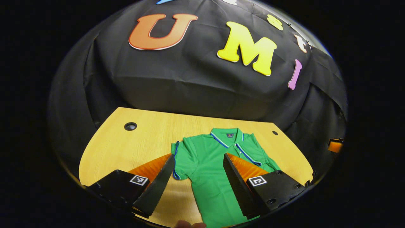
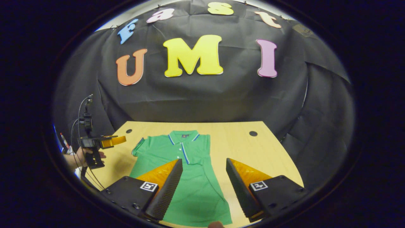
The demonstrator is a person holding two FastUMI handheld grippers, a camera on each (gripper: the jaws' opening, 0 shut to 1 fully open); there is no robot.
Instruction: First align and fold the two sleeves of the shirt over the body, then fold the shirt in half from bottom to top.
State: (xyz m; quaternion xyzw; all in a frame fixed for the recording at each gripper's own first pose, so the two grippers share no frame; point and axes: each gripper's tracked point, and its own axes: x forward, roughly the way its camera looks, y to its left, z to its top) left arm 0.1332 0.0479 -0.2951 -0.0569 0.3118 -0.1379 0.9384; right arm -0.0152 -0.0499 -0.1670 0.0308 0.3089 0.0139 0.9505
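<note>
On one table [image 2: 240,139], one shirt [image 2: 190,177], two open grippers.

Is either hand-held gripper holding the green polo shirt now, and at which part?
Nothing is held. The left hand-held gripper and right hand-held gripper are both open above the green polo shirt.

Shirt [image 2: 190,177] bright green; collar and button placket edged in blue-and-white stripe, sleeve cuff [image 1: 175,161] piped blue, small dark label inside the neck. Table [image 2: 253,148] pale yellow wood grain with dark round holes. Booth wall cloth [image 2: 202,95] black.
</note>
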